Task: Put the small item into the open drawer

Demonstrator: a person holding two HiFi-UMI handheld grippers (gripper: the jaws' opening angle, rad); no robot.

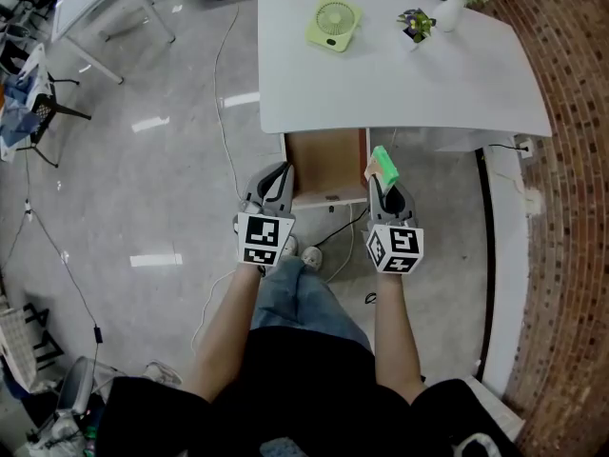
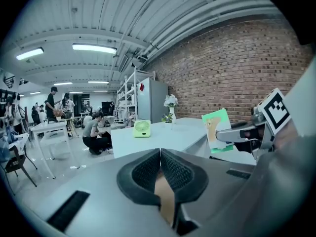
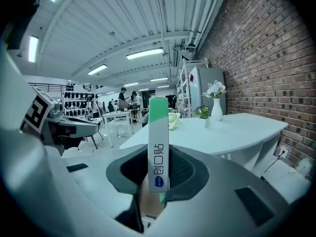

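The open drawer (image 1: 324, 165) juts out from under the white table (image 1: 400, 84), showing its brown bottom. My right gripper (image 1: 383, 183) hangs at the drawer's front right corner, shut on a small green and white box (image 1: 384, 165). In the right gripper view the box (image 3: 158, 142) stands upright between the pads (image 3: 180, 169). My left gripper (image 1: 282, 173) hovers at the drawer's front left corner; its jaws are shut with nothing between them (image 2: 160, 156). The left gripper view also catches the box (image 2: 217, 128) in the other gripper.
On the table stand a green fan (image 1: 333, 23), a small potted plant (image 1: 416, 25) and a white vase of flowers (image 1: 455, 0). A brick wall (image 1: 571, 208) runs along the right. Cables (image 1: 224, 112) trail over the floor. People and tables fill the far room (image 2: 74, 122).
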